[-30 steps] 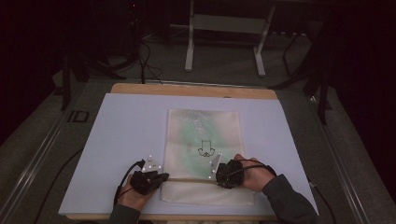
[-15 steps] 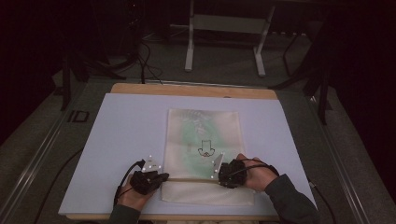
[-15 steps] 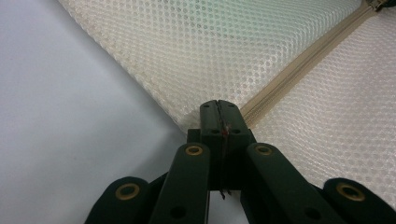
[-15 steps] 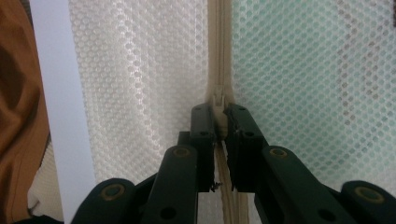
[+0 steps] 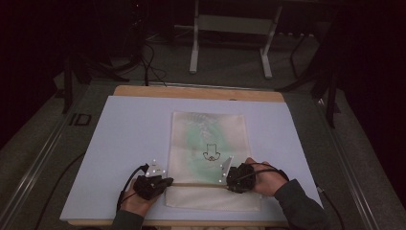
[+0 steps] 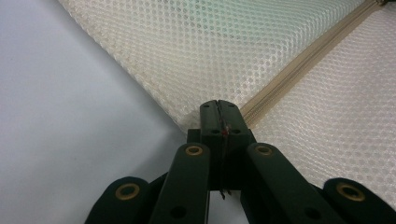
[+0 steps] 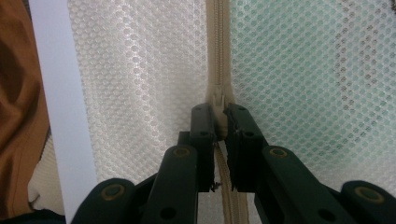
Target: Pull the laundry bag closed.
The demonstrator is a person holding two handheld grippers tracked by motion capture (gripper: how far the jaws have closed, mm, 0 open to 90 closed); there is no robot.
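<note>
While flat, zipper pull [image 7: 218,100] between right jaws.

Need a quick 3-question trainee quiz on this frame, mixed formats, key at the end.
1. True or false: the left tool is pinched shut on the edge of the mesh bag, at the end of the zipper.
2. The right tool has its jaws closed on: A) the zipper slider; B) the bag's far corner; C) nothing.
3. Fill in: in the high view the bag lies flat on a pale ____ over the wooden table.

Key: 1 true; 2 A; 3 mat.
</note>
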